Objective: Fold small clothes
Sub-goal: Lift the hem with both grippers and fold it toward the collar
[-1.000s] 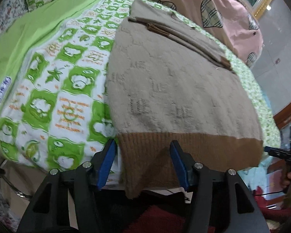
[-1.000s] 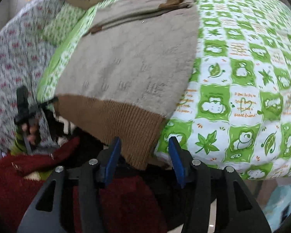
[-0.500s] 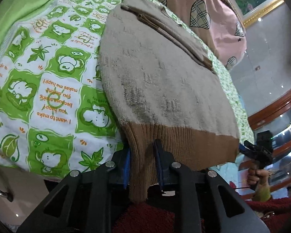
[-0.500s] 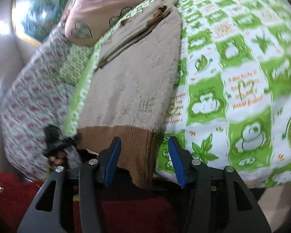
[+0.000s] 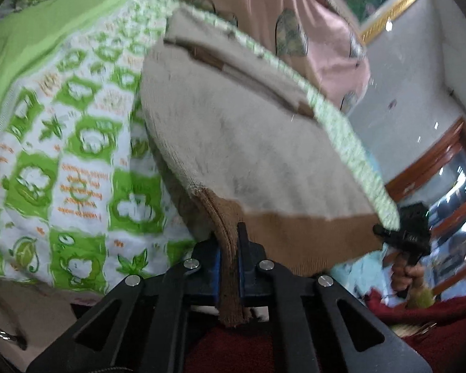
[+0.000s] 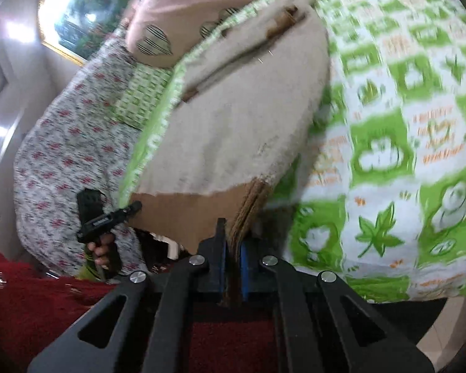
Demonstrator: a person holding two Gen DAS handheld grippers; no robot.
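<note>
The sweater (image 5: 248, 155) lay flat on the green quilt (image 5: 77, 143), its brown hem hanging over the near edge. The left gripper (image 5: 230, 267) had clamped one hem corner, and the right gripper (image 6: 232, 267) pinched the other corner tight.

The far side of the bed (image 5: 77, 161) is closed off by a pink pillow (image 5: 295, 15); behind the sweater (image 5: 233, 143) a folded brown strip (image 5: 251, 71) is laid across; the green-and-white quilt (image 6: 404, 124) beside the sweater is left bare and open to passage; the near bed edge is met by red fabric (image 6: 31, 295) below; a floral cover (image 6: 62, 161) is draped at one side.
</note>
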